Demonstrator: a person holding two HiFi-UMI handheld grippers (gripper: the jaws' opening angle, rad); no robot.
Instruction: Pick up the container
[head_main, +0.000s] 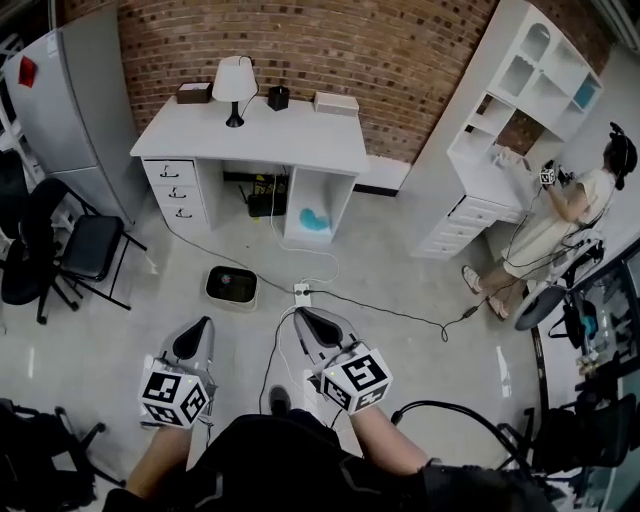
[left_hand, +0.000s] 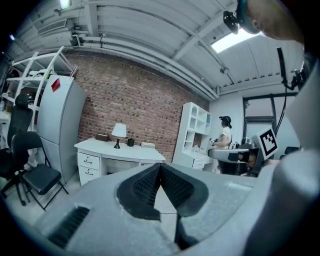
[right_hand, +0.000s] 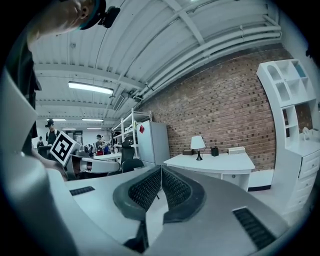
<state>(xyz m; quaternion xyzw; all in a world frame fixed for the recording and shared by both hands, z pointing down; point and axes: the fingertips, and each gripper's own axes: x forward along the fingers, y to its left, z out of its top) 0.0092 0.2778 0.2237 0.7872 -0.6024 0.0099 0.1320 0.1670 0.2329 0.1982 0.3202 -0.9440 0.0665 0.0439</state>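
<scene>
The container (head_main: 231, 286), a small dark square bin with a pale rim, sits on the grey floor in front of the white desk (head_main: 250, 135) in the head view. My left gripper (head_main: 200, 326) is held near my body, below and slightly left of the bin, its jaws shut on nothing. My right gripper (head_main: 304, 318) hovers to the bin's lower right, also shut and empty. In the left gripper view the left gripper (left_hand: 160, 165) points level at the desk. The right gripper (right_hand: 161, 167) does the same in its own view. Neither gripper view shows the bin.
A power strip (head_main: 302, 292) and cables lie on the floor right of the bin. Black chairs (head_main: 85, 250) and a grey fridge (head_main: 70, 100) stand at the left. A white shelf unit (head_main: 520, 110) and a person (head_main: 560, 215) are at the right.
</scene>
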